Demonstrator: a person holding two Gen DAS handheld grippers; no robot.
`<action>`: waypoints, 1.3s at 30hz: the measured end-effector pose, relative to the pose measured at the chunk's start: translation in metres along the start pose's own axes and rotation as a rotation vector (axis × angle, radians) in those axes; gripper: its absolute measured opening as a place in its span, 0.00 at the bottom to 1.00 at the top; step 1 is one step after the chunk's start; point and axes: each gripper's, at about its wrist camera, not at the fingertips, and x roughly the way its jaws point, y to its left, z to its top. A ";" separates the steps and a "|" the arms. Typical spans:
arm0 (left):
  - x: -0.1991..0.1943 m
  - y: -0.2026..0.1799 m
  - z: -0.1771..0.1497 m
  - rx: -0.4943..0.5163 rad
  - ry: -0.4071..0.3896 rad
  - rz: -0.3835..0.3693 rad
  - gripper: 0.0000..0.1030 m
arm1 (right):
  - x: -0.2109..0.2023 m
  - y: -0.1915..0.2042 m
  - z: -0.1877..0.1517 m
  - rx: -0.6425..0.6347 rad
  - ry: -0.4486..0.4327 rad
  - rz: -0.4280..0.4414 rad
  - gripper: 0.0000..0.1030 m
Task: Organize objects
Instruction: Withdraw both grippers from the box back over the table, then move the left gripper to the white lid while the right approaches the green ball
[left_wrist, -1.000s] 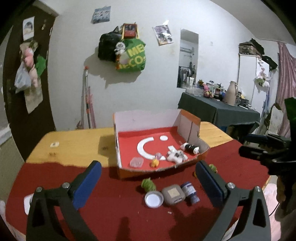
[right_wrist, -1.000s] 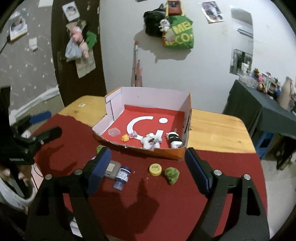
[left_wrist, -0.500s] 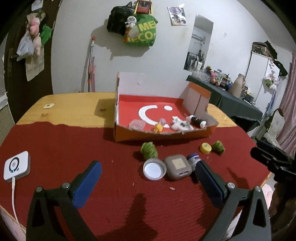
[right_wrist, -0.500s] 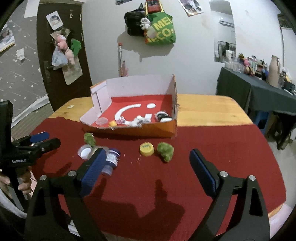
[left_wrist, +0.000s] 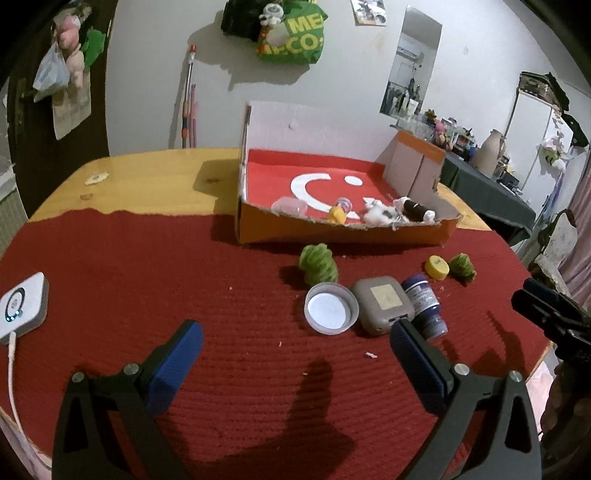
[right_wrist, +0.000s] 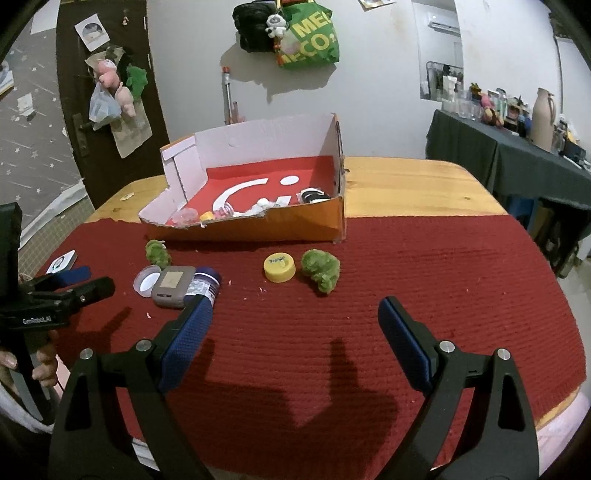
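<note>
My left jaws (left_wrist: 291, 349) stand released, nothing between their blue pads, hanging over the dark red woven mat (left_wrist: 147, 280) that covers the near part of the worktop. My right jaws (right_wrist: 293, 321) are released too and empty, over the same mat.

Just ahead of my left jaws lies a cluster: a round white lid (left_wrist: 331, 308), a flat grey rounded case (left_wrist: 382, 304) touching it, and a small dark blue bottle (left_wrist: 423, 302) on its side against the case. Behind the lid sits a fuzzy green pompom (left_wrist: 318, 263). Further right, a yellow bottle cap (right_wrist: 279, 267) rests just beside a second fuzzy green pompom (right_wrist: 320, 268), both ahead of my right jaws.

Beyond them stands an open orange cardboard box with a red floor (left_wrist: 347, 230), its front wall torn low. Inside, near that front edge, lie small toys: a clear piece, a yellow one, a white plush and a black-and-white one.

Far left on the mat lies a white square device on a cable (left_wrist: 23, 306). The bare wooden worktop (right_wrist: 413, 192) shows behind the box.
</note>
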 end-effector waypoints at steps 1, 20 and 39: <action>0.002 0.000 0.000 -0.002 0.005 -0.002 1.00 | 0.001 0.000 0.000 0.001 0.003 0.001 0.89; 0.026 0.001 0.005 0.059 0.089 0.005 1.00 | 0.027 -0.006 0.013 -0.038 0.066 -0.007 0.89; 0.052 -0.001 0.019 0.158 0.148 -0.047 0.84 | 0.085 -0.018 0.030 -0.125 0.214 -0.090 0.80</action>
